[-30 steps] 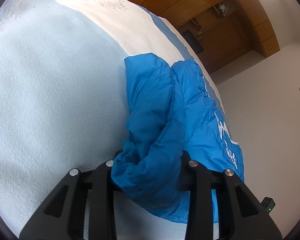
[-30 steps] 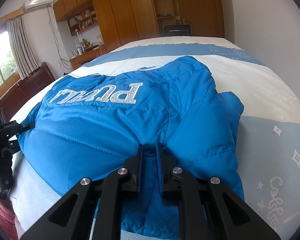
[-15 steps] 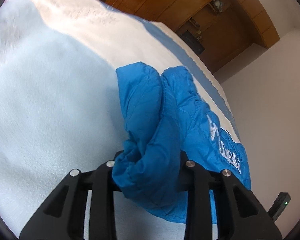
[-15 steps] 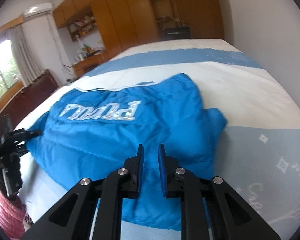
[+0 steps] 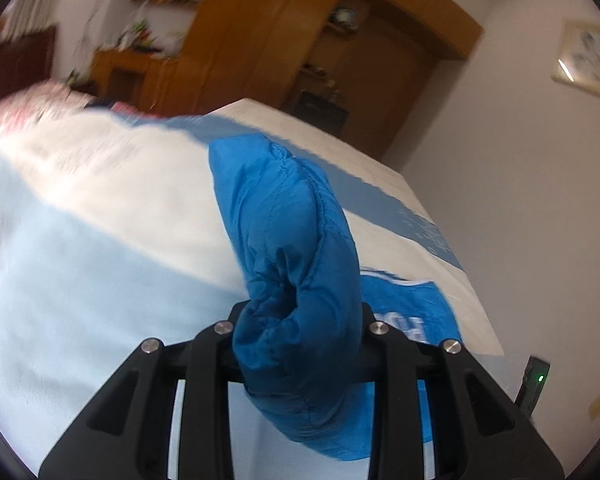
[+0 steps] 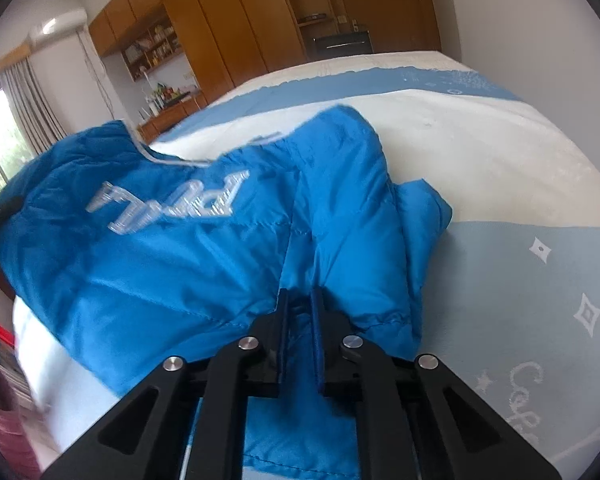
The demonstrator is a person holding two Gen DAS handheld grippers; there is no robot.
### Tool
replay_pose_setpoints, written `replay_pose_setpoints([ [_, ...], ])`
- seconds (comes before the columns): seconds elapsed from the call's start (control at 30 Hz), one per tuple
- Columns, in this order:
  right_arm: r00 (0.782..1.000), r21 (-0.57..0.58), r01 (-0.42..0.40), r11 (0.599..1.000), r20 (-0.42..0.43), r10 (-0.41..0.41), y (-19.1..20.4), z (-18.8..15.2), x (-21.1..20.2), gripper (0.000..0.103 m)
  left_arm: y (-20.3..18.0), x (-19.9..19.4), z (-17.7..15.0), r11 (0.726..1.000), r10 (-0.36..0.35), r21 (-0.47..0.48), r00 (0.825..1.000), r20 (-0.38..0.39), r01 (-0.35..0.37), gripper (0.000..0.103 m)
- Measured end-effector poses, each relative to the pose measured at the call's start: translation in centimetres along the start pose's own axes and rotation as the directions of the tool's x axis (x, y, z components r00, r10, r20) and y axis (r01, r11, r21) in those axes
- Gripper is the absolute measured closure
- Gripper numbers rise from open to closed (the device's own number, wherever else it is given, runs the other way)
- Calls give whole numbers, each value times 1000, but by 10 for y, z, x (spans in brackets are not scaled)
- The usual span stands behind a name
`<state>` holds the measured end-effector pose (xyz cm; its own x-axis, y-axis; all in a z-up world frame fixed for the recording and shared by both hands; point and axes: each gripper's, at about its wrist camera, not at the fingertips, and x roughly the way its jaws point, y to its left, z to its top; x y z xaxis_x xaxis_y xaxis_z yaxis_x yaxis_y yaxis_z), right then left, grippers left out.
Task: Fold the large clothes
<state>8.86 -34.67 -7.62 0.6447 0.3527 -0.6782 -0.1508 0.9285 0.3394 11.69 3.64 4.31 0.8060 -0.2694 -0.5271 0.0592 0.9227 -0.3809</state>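
Blue jacket (image 6: 204, 256) | left tongs (image 5: 300, 320): pinching bunched sleeve | right tongs (image 6: 300, 304): closing on hem

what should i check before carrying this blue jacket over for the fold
1. Left claw clamped on a thick bunch of the blue jacket: ok.
2. Right claw pinching the jacket's edge, jaws closing on the fabric: ok.
3. Left side lifted off the bed: ok.
4. Silver lettering facing up: ok.
5. Sleeve tucked flat: cannot tell.
6. Landing spot on the bedspread free: ok.
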Motion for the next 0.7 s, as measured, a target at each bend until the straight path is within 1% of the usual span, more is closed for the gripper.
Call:
replay_pose_setpoints([
  [0.07,999,-6,14,1000,40,-13,0,6,-22,91,-34,0,1,996,2,85,1000,13,-3,76],
  [0.13,997,-11,38,999,70,-37,1,14,-48,90,-72,6,0,986,-14,167,1000,8,13,76],
  [0.2,996,5,40,999,79,-40,1,21,-68,90,-98,13,-4,976,-29,217,1000,-6,29,76],
  [0.23,995,8,46,999,84,-46,1,23,-75,90,-117,19,-9,966,-42,255,999,-23,47,76],
  [0.33,994,4,56,998,99,-56,4,29,-95,90,-145,34,-23,949,-63,306,996,-65,80,76],
  [0.5,993,-2,61,998,102,-60,11,33,-106,89,-177,65,-51,927,-63,359,989,-132,107,76],
  [0.63,995,6,52,999,81,-52,8,33,-104,89,-186,84,-71,913,-53,388,981,-186,123,76],
  [0.7,996,16,52,999,65,-53,6,32,-100,89,-189,96,-84,906,-50,400,974,-221,137,76],
])
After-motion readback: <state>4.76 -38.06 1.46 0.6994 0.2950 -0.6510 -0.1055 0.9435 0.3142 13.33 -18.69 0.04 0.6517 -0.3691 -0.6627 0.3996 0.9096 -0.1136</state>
